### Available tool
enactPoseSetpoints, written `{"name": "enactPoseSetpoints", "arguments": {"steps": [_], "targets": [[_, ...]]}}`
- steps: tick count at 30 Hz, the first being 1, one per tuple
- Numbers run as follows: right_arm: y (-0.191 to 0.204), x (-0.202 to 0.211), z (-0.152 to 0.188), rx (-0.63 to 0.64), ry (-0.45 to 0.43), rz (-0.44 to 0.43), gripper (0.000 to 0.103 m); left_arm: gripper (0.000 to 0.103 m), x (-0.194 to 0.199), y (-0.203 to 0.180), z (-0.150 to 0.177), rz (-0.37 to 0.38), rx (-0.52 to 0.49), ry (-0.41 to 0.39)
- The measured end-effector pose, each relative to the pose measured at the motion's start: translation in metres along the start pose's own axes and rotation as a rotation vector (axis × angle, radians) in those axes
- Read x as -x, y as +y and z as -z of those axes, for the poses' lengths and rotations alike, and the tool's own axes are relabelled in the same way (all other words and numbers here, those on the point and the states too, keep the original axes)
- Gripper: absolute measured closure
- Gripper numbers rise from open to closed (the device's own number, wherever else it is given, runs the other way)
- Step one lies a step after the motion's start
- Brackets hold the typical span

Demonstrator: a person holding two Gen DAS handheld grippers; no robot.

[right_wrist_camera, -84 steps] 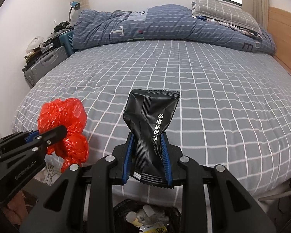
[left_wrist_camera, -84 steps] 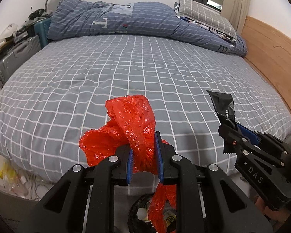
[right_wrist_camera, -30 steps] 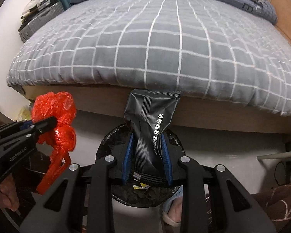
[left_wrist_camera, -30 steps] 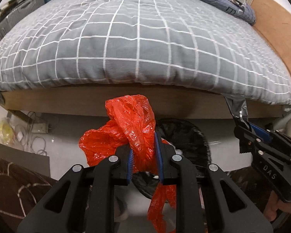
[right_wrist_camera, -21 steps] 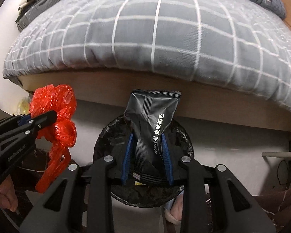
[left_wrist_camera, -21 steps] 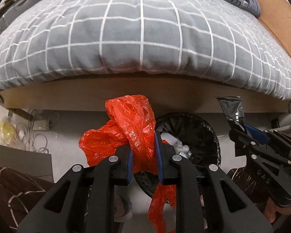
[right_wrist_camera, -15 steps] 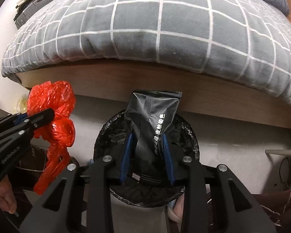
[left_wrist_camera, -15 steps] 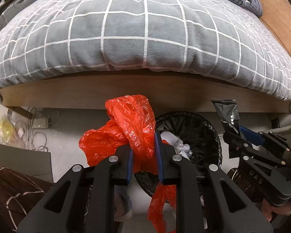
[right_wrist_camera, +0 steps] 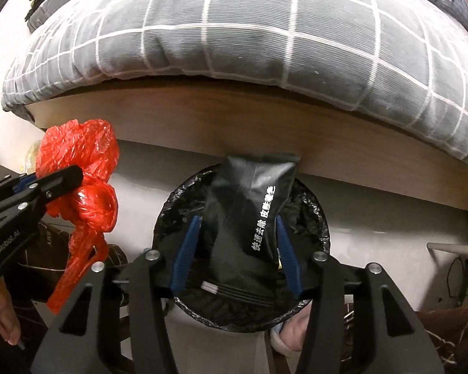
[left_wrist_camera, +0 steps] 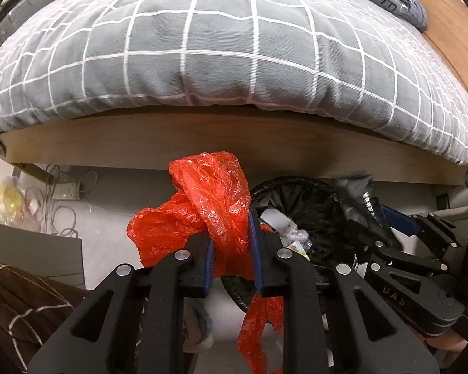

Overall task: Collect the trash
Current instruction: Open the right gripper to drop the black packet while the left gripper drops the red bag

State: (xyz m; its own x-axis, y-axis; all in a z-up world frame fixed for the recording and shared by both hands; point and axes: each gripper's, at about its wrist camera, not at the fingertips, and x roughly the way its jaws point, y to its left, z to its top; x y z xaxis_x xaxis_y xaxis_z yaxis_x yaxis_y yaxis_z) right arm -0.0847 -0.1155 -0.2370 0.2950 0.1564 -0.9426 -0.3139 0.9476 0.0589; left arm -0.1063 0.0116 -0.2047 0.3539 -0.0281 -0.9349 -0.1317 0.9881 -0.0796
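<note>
My left gripper is shut on a crumpled red plastic bag, whose tail hangs below the fingers. It hovers just left of a round bin with a black liner on the floor at the bed's foot. My right gripper points down over the bin, and its jaws are opening. A black snack wrapper with white lettering stands between the blue pads, blurred and no longer pressed. The right view also shows the left gripper with the red bag.
The bed's grey checked cover and its wooden side board rise right behind the bin. Cables and a power strip lie on the floor at left. A slippered foot stands by the bin's near rim.
Both grippers sank toward the bin, which now fills the right view's centre. The right jaws spread apart and let go of the black wrapper. The left grip is unchanged.
</note>
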Motion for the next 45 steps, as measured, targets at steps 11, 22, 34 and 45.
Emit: {"name": "enactPoseSetpoints", "arguments": {"steps": [11, 22, 34, 45], "targets": [[-0.016, 0.018, 0.0, -0.051, -0.065, 0.032, 0.019, 0.084, -0.008, -0.002, 0.004, 0.023, 0.025, 0.023], [-0.072, 0.057, 0.006, -0.137, -0.177, 0.119, 0.008, 0.084, -0.015, -0.047, -0.005, 0.05, 0.004, 0.008], [-0.115, 0.068, 0.022, -0.235, -0.182, 0.15, 0.008, 0.081, -0.026, -0.095, -0.006, 0.086, -0.073, 0.022], [-0.113, 0.068, 0.02, -0.241, -0.179, 0.163, 0.007, 0.052, -0.028, -0.097, -0.005, 0.041, -0.1, -0.018]]}}
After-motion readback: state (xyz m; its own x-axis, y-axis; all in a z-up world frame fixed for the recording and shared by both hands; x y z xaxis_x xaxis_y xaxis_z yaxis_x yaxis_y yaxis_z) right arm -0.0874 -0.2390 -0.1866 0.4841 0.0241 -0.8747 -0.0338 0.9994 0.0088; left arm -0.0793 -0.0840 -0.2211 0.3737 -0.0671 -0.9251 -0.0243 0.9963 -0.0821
